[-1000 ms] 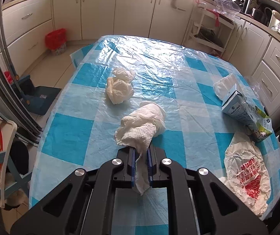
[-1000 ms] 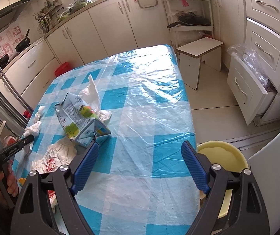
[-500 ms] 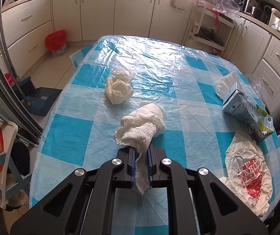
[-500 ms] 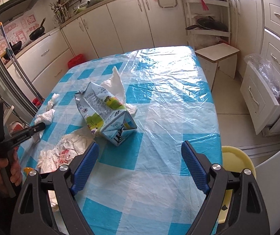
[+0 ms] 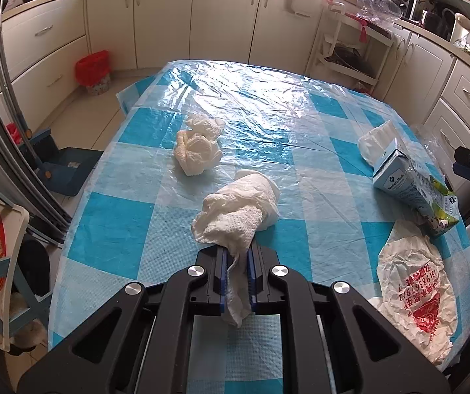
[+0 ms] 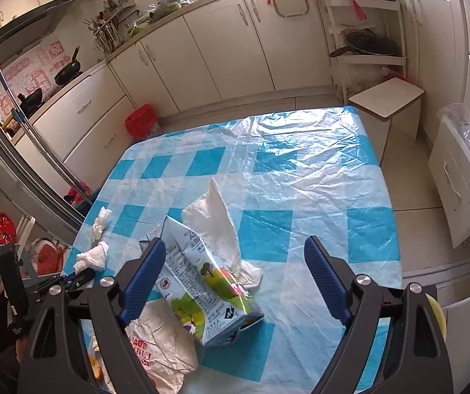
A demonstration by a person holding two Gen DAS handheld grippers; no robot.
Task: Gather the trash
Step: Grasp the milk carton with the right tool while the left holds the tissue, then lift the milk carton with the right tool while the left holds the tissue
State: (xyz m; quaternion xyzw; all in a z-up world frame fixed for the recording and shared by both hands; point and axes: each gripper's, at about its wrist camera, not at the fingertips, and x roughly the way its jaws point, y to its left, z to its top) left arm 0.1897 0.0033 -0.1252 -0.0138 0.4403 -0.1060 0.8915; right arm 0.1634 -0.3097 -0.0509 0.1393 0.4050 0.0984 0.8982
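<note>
Pinching the tail of a crumpled paper towel [image 5: 238,213], the left gripper [image 5: 237,274] is seen w/ its blue pads closed tight on the paper; the bulk of the wad sticks out ahead of the fingertips, over a blue-and-white checked tablecloth [image 5: 129,216] under clear plastic sheeting. To the right of that grip, near the table edge, a crumpled white plastic bag [image 5: 414,295] w/ red print is laid flat. Just beyond the bag, a flattened milk carton [image 5: 412,187] is lying on its side, its green-printed end touching the bag's edge. A white tissue [image 5: 378,139] is tucked against the carton's far end. Further up the cloth, left of centre, a second balled-up paper towel [image 5: 197,151] is seen, well apart from the held one. On the floor past the table's far left corner, a red waste bin [image 5: 93,71] stands against the cream cabinets.

In the right wrist view, the right gripper [image 6: 231,280] is held wide open, nothing between its fingers [image 6: 143,275]. The carton [image 6: 202,282] is framed betw. the jaws, nearer the left finger; contact can't be told. The printed bag [image 6: 159,348] lies below the carton at the near edge, partly hidden by the gripper frame. The tissue [image 6: 215,223] stands up behind the carton. Further left, the held towel [image 6: 92,257] and the left gripper's tip [image 6: 79,277] are visible, w/ the other towel [image 6: 102,221] beyond. The red bin [image 6: 141,124] is by the far cabinets.
</note>
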